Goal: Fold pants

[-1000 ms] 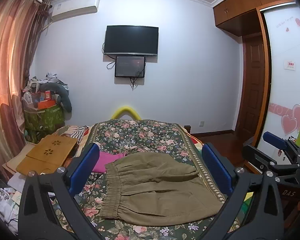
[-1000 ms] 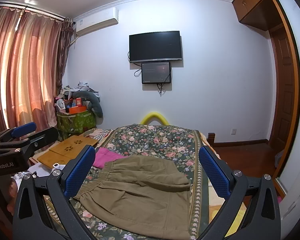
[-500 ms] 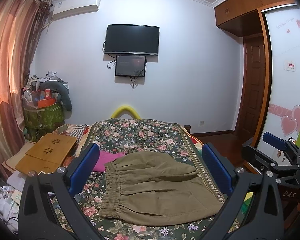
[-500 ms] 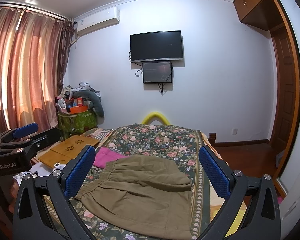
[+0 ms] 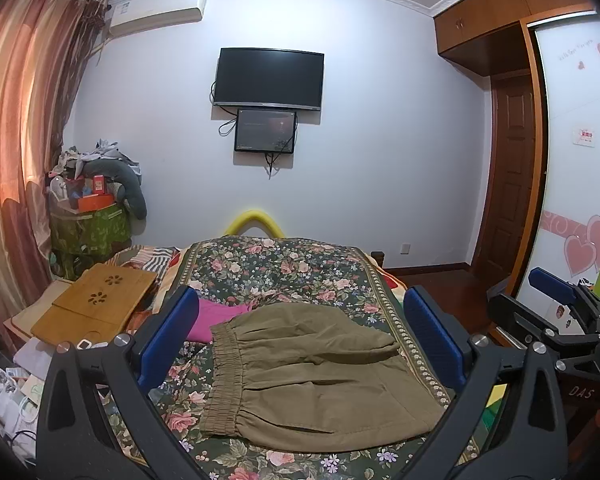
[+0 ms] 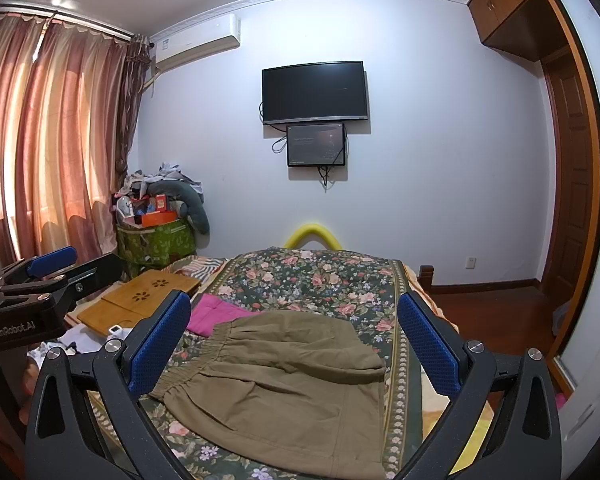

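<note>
Both grippers hover above the near end of the bed, nothing held: left gripper (image 5: 300, 340) has its fingers (image 5: 168, 336) spread wide, right gripper (image 6: 294, 344) likewise with fingers (image 6: 430, 348) wide apart. Neither touches cloth.

Pants (image 5: 316, 372) lie flat on the floral bedspread (image 5: 284, 264), framed between each pair of fingers. They look already folded to a compact block: elastic waistband (image 5: 224, 376) along the left edge, a doubled layer across the far part. Judgement: fold mostly done, maybe one more fold or a tidy-up left.

Pink cloth (image 5: 216, 316) sits just beyond the waistband's far corner, touching or tucked under it; can't tell which. Further left, a bamboo lap tray (image 5: 96, 300). Far wall: TV (image 5: 268, 78), small screen below it.

Risks:
- Pinching only the top layer at the waistband corner would peel the fold open.
- Grabbing near the far-left corner could catch the pink cloth too.
- The right edge lies close to the bedspread border; a pull that way could drag the pants off the side.

Versus a second ago: barely any change. Pants in the same spot and shape, fingers just as wide, only a slight camera drift.
</note>
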A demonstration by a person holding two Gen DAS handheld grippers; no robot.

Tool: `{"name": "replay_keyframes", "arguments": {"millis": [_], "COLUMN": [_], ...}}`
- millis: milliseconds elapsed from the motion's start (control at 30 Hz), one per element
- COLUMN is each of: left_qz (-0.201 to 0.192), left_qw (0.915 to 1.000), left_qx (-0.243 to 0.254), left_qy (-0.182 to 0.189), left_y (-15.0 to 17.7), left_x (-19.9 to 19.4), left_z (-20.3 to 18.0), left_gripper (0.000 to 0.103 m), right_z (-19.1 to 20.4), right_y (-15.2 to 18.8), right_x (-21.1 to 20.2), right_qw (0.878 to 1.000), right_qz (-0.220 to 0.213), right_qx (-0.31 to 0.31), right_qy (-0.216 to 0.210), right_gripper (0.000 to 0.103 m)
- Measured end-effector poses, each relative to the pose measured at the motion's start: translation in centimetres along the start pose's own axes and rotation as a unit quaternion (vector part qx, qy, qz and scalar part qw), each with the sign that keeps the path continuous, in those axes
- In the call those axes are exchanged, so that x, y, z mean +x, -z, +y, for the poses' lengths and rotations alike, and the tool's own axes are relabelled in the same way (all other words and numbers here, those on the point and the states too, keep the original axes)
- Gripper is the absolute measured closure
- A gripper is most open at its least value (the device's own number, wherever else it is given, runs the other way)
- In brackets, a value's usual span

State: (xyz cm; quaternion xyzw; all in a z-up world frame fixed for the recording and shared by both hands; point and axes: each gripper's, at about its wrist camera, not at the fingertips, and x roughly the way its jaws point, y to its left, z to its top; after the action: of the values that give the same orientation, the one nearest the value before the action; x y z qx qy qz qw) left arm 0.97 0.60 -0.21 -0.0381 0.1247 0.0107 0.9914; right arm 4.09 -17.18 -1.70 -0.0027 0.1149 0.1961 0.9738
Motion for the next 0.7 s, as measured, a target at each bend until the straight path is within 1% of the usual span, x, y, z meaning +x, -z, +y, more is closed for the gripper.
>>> {"name": "replay_keyframes", "arguments": {"millis": [700], "left_qz": [-0.003], "left_qw": [1.0000], "left_qx": [0.004], "left_qy": [-0.001], "left_y": [0.17], "left_x": [-0.11], "left_z": [-0.21], "left_gripper": [0.000], "right_z": [0.14], "right_y": [-0.04], "right_x": [0.10], "right_qw": [1.000], "right_qz": [0.000], "right_qx": [0.000], "right_qy": [0.000], "right_gripper": [0.000]}}
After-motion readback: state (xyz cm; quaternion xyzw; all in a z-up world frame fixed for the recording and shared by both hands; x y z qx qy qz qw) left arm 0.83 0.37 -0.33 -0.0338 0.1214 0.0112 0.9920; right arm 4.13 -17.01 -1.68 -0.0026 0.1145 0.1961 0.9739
